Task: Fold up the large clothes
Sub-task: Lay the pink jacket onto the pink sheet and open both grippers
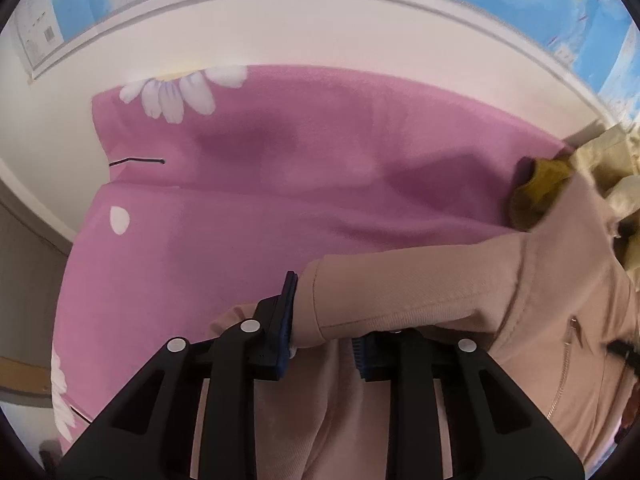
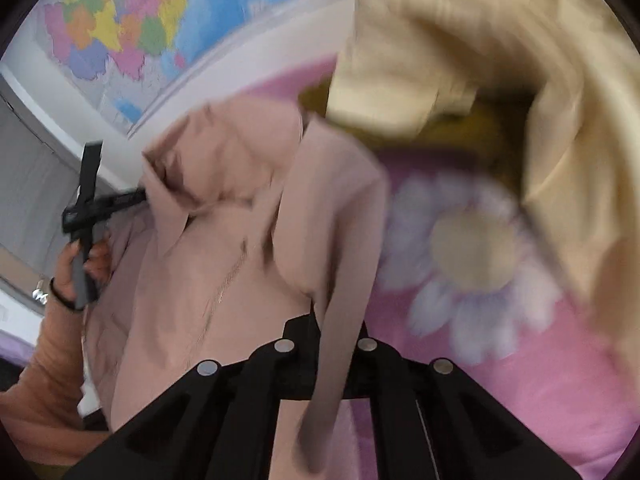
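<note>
A beige zip jacket (image 1: 460, 292) hangs lifted over the pink bed. My left gripper (image 1: 320, 344) is shut on the cuff of its sleeve (image 1: 340, 304), which sits between the blue pads. In the right wrist view the jacket (image 2: 224, 248) hangs in front of me with its collar and zip showing. My right gripper (image 2: 328, 344) is shut on a fold of the jacket fabric (image 2: 340, 280). The left gripper (image 2: 86, 216) and the hand that holds it show at the left of that view.
A pink bedspread (image 1: 280, 184) with white daisies covers the bed; it also shows in the right wrist view (image 2: 540, 380). A cream and yellow garment (image 2: 460, 60) lies heaped at the far right. A wall map (image 2: 132, 28) hangs behind the bed.
</note>
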`<state>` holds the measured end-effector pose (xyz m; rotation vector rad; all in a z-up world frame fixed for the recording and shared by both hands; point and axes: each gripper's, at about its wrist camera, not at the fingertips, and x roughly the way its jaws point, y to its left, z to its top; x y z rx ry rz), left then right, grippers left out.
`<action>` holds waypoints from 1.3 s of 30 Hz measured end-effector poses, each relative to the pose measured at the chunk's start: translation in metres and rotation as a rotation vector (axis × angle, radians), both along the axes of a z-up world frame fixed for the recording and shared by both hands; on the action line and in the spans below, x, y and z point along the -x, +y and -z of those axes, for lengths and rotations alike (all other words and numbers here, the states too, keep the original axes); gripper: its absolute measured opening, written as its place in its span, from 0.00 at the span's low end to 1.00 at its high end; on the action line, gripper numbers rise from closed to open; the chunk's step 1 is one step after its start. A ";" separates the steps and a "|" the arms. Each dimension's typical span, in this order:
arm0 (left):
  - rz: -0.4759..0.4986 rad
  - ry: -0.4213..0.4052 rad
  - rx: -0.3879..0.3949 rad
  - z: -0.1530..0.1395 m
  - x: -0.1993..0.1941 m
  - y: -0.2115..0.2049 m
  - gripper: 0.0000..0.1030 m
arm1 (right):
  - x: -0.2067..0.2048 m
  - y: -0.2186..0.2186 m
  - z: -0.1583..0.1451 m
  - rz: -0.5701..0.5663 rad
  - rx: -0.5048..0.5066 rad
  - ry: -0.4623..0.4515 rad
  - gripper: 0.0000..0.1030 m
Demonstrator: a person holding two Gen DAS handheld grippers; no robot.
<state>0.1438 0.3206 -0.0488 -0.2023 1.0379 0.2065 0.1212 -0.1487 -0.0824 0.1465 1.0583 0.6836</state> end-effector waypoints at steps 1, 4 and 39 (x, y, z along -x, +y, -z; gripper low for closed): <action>0.004 -0.018 0.010 -0.008 0.001 -0.003 0.22 | -0.001 -0.001 -0.013 0.014 -0.002 -0.030 0.02; 0.005 -0.072 0.040 -0.032 0.002 -0.007 0.21 | -0.011 0.000 -0.061 0.033 0.038 -0.146 0.02; 0.530 -0.381 0.045 -0.055 0.168 -0.144 0.87 | 0.182 -0.105 0.030 0.071 -0.062 0.080 0.75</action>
